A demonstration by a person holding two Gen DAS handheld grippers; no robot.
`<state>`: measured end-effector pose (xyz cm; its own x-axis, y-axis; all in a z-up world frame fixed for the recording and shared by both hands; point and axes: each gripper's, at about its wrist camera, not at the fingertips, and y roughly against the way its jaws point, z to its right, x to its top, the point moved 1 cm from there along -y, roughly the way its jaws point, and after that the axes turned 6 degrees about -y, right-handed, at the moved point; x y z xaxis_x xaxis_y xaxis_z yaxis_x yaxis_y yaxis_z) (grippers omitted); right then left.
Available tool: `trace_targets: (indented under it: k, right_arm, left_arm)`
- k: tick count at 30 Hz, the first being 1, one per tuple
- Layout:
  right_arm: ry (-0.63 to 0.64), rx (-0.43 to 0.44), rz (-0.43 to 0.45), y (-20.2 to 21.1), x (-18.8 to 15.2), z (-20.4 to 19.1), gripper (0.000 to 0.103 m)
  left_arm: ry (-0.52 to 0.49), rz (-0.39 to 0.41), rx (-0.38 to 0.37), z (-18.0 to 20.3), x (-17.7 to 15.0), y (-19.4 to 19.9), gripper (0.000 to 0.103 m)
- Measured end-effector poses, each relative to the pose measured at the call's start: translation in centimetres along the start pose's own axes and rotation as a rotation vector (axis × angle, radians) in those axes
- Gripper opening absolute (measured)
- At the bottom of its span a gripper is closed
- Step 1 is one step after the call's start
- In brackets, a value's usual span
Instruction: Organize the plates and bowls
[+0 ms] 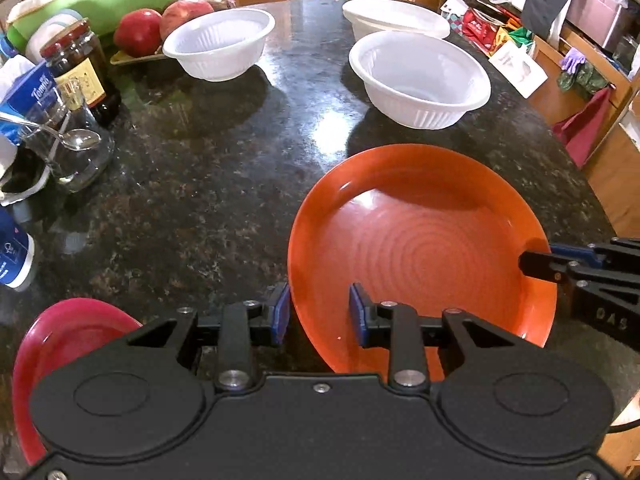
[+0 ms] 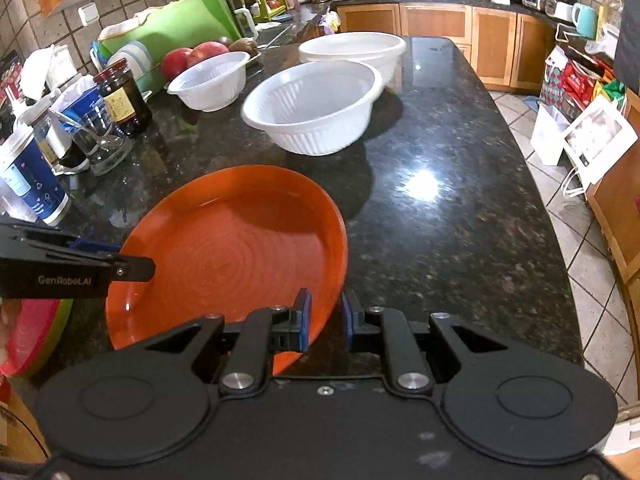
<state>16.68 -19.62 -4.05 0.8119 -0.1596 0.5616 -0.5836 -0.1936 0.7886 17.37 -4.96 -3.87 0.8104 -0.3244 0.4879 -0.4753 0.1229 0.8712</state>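
An orange plate (image 1: pixel 420 256) (image 2: pixel 236 248) hangs just above the dark granite counter (image 1: pixel 192 200), held from both sides. My left gripper (image 1: pixel 319 312) is shut on its left rim, one pad inside the plate and one outside. My right gripper (image 2: pixel 326 314) is shut on the right rim; its fingers (image 1: pixel 538 266) reach in from the right in the left wrist view. A red plate (image 1: pixel 72 332) lies at the near left. Three white ribbed bowls stand farther back: a small one (image 1: pixel 220 44), a middle one (image 1: pixel 420 76) and a large one (image 1: pixel 396 18).
Along the left edge stand a dark jar (image 1: pixel 80 68), a glass with a spoon (image 1: pixel 76 148), a blue paper cup (image 2: pixel 32 184) and red fruit (image 1: pixel 138 32) on a tray. The counter's curved right edge (image 2: pixel 560 240) drops to a tiled floor with bags.
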Motion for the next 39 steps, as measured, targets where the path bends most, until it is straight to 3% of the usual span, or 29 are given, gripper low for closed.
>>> trace_targets:
  k: [9, 15, 17, 30, 39]
  right_arm:
    - [0.011, 0.043, 0.022, -0.9, 1.2, 1.2, 0.022]
    - [0.051, 0.081, 0.026, -1.4, 1.6, 1.0, 0.022]
    - [0.062, 0.097, 0.023, -1.5, 1.7, 1.0, 0.016]
    - [0.079, 0.121, 0.053, -0.8, 2.4, 1.9, 0.016]
    - [0.084, 0.115, 0.085, -0.2, 2.8, 2.1, 0.016]
  left_arm:
    - [0.117, 0.038, 0.093, -0.5, 0.3, -0.9, 0.040]
    - [0.189, 0.046, 0.070, -0.4, -0.2, -0.6, 0.039]
    - [0.196, 0.052, 0.066, 0.0, -0.3, -0.4, 0.033]
    - [0.246, 0.039, 0.108, 1.3, 0.1, -0.3, 0.032]
    - [0.258, 0.085, 0.104, 1.9, 0.2, 1.2, 0.032]
